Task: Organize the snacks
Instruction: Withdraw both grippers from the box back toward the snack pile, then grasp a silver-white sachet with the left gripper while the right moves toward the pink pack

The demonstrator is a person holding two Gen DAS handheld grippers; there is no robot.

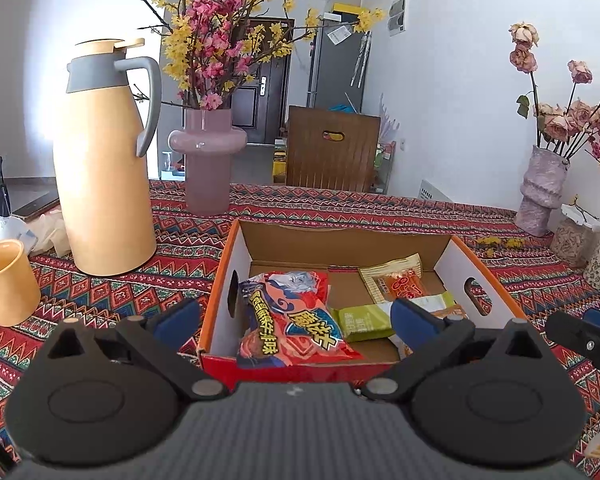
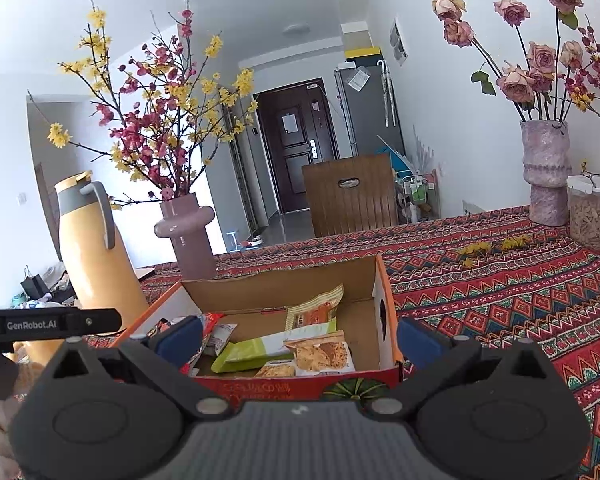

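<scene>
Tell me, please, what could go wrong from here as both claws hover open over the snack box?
1. The left claw straddles the cardboard box wall; closing might pinch cardboard rather than the red snack bag.
2. The green packet lies under the chip packet; lifting one may drag the other.
3. The yellow thermos and pink vase stand close left of the box; a wide swing could tip them.
</scene>
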